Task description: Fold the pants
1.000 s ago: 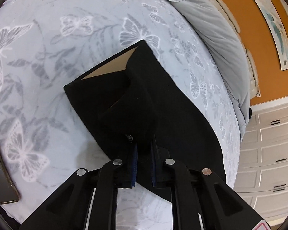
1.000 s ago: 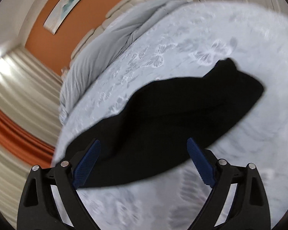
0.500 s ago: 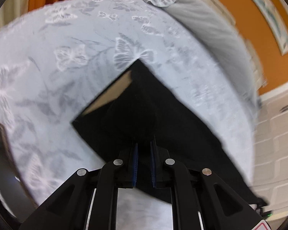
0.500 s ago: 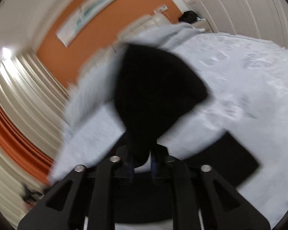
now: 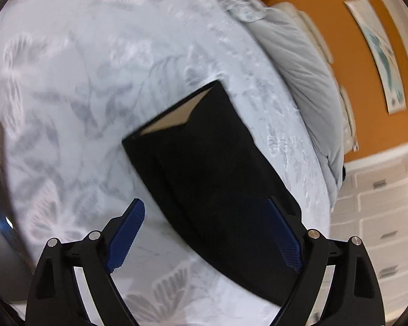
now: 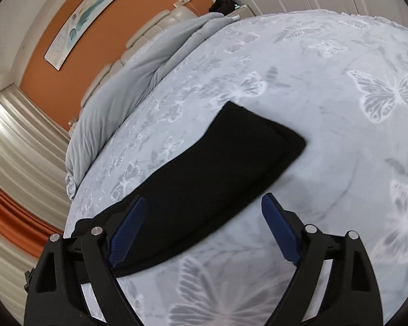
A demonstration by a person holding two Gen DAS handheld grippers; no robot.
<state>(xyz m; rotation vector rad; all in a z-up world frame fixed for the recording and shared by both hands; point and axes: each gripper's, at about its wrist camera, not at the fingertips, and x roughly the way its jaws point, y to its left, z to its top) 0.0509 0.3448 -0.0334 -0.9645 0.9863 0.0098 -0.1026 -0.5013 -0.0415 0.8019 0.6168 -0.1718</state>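
Jaws opening, tilted down over pants (image 5: 215,174)

The left gripper (image 5: 205,213) is angled downward, its jaws opening wide, and nothing is pressed by the blue pads (image 5: 126,235). The right gripper (image 6: 204,209) is likewise tilted down with jaws opening, and nothing is clamped between its fingertips.

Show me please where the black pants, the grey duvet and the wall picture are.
black pants (image 5: 217,179): left wrist view, middle of the folded cloth.
grey duvet (image 5: 299,62): left wrist view, its wrinkled top near the headboard.
wall picture (image 6: 87,19): right wrist view, centre of the long frame on the orange wall.
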